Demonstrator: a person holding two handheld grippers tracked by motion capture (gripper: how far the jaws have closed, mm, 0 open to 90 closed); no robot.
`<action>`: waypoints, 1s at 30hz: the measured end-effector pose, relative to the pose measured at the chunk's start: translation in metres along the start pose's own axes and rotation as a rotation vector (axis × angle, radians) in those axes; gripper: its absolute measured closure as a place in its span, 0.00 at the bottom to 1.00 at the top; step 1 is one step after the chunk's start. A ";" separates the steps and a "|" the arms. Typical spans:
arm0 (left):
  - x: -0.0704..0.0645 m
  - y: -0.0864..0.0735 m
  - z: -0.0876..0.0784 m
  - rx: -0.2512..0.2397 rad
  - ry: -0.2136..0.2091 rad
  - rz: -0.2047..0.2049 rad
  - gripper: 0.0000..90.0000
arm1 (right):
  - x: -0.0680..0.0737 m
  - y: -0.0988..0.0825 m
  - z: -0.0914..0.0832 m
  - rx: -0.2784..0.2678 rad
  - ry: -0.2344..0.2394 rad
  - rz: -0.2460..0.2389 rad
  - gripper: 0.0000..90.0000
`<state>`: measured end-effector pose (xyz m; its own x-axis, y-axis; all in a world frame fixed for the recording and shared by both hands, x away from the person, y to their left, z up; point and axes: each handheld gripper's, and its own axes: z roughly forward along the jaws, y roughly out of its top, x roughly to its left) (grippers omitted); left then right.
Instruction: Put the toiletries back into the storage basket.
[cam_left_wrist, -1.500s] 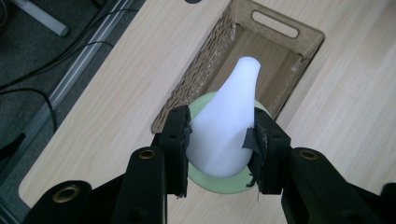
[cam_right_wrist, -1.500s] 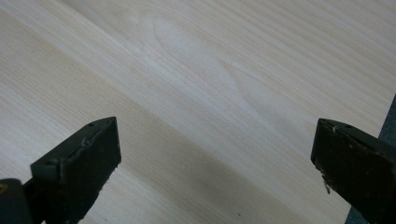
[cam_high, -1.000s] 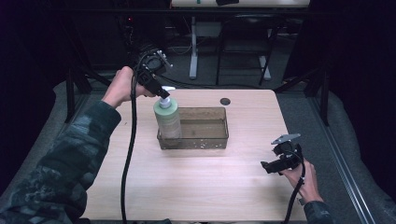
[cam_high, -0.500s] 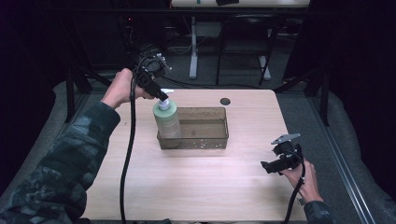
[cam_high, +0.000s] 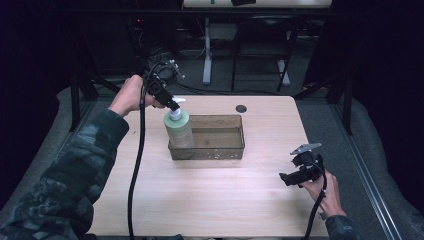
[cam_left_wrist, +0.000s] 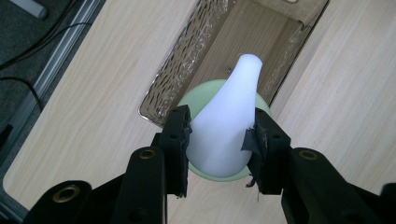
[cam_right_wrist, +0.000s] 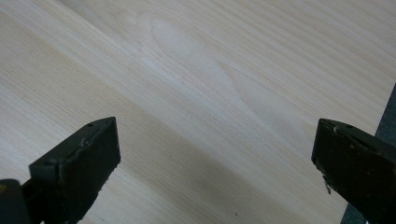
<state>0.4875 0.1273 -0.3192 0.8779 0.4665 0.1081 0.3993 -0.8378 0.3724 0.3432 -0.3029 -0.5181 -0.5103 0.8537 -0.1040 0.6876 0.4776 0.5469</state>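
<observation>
Over the far left part of the worktop (cam_high: 210, 200), my left gripper (cam_high: 173, 104) comes down at a slant onto one green pump bottle (cam_high: 179, 131); its jaws are clamped on either side of the bottle's white pump head (cam_left_wrist: 228, 122), one pad against each flank, the spout pointing away from me in the left gripper view. Bottle stands upright at the left end of one clear rectangular tray (cam_high: 220, 150), and looks to be inside it, hard by the left wall; from the high view I cannot tell whether its base has settled on the tray floor. Tray walls are ribbed and see-through, pale wood visible through the bottom (cam_left_wrist: 187, 60).

Count: one bottle; one tray; two grippers; one small dark round spot (cam_high: 241, 108) on the wood beyond the tray, apart from it.

My right gripper (cam_high: 289, 179) sits low near the right front corner of the worktop, well apart from the tray; its jaws stand wide with nothing between them, bare wood grain (cam_right_wrist: 205, 93) beneath.

Surface: light wood-grain top, rounded corners, one black cable (cam_high: 136, 165) trailing across its left side from the left gripper. Room: dark all round; grey floor, black frame legs and a pale table leg (cam_high: 207, 55) behind.
</observation>
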 end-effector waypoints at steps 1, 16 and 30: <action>0.000 0.000 0.001 0.003 0.001 0.001 0.70 | 0.000 0.000 0.000 -0.001 0.000 0.000 0.01; -0.002 0.005 0.005 -0.018 0.004 0.017 0.69 | -0.001 0.000 -0.002 -0.006 -0.005 0.001 0.01; 0.000 0.003 0.004 -0.063 0.000 -0.023 0.44 | -0.001 0.000 -0.002 -0.009 -0.005 0.002 0.01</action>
<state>0.4892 0.1236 -0.3216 0.8687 0.4854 0.0986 0.4020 -0.8073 0.4321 0.3425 -0.3038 -0.5163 -0.5067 0.8555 -0.1068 0.6837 0.4742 0.5546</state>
